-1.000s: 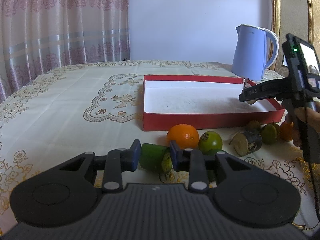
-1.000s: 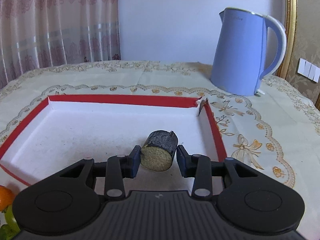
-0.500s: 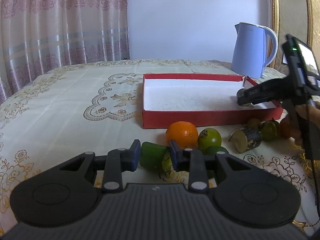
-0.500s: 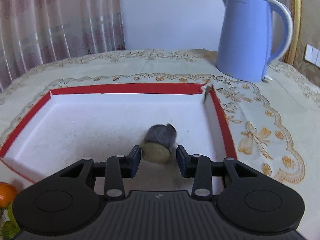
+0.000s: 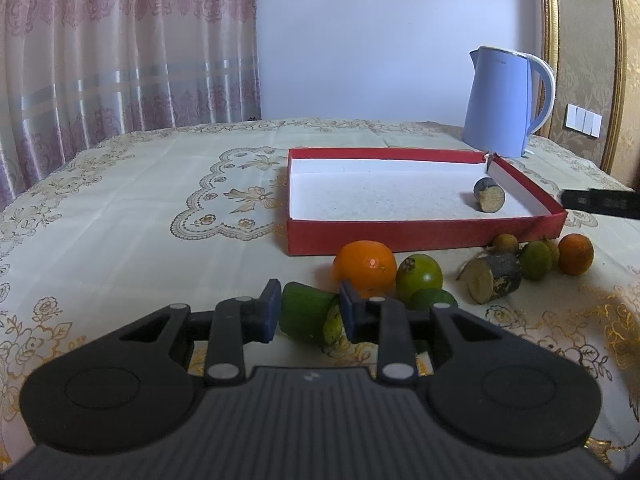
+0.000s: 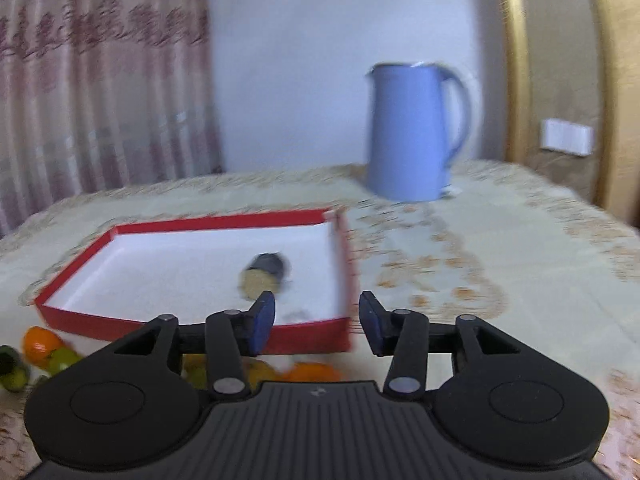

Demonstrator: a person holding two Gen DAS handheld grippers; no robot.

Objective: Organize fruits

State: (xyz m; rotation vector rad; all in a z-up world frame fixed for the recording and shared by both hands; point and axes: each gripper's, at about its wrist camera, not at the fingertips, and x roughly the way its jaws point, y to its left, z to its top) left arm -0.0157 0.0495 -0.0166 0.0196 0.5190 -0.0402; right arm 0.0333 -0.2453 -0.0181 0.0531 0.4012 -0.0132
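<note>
Your right gripper (image 6: 316, 322) has just been opening, nothing between its jaws; the dark cut piece (image 5: 489, 199) lies in the red box (image 5: 424, 235). Your left gripper (image 5: 308, 316) clamps the green piece (image 5: 306, 314).

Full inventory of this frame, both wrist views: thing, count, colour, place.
Shallow cardboard box: 1, red outside, white inside, mid-table.
Dark-skinned cut fruit chunk: 1, black rind, tan face, inside box, right end.
Dark cut chunk: 1, tan face, on cloth before box.
Oranges: 2, one in front of box, one far right.
Round green fruit: 1, beside orange.
Small green-brown fruits: about 3, clustered right.
Electric kettle: 1, pale blue, behind box.
Embroidered tablecloth: 1, cream.
Curtain: pink, left.
Left gripper: shut on green cut fruit piece.
Right gripper: jaws just opening, empty.
</note>
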